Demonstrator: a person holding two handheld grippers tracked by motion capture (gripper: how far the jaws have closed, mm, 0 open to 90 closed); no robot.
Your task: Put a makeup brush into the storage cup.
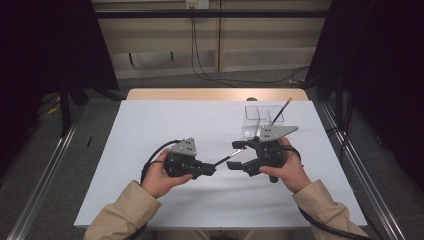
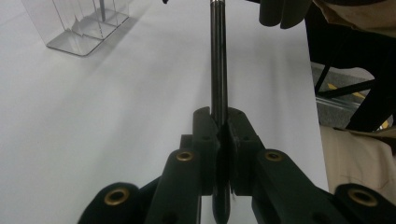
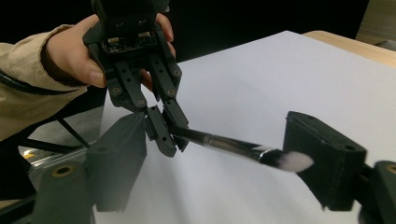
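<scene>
Handing over a makeup brush [image 3: 224, 143]: handle clamped between the shut jaws of the left gripper [image 3: 163, 130], held level above the white table sheet [image 1: 165, 120], white bristle tip lying between the spread jaws of the right gripper [image 3: 219, 168], pads not yet pressing. Next, by judgement: closing the right jaws on the ferrule, then releasing the left. Nearby: clear divided organizer [image 1: 261, 120] at the far right, holding another brush [image 1: 281, 111] upright-tilted, well apart. Nothing obstructing the transfer.
</scene>
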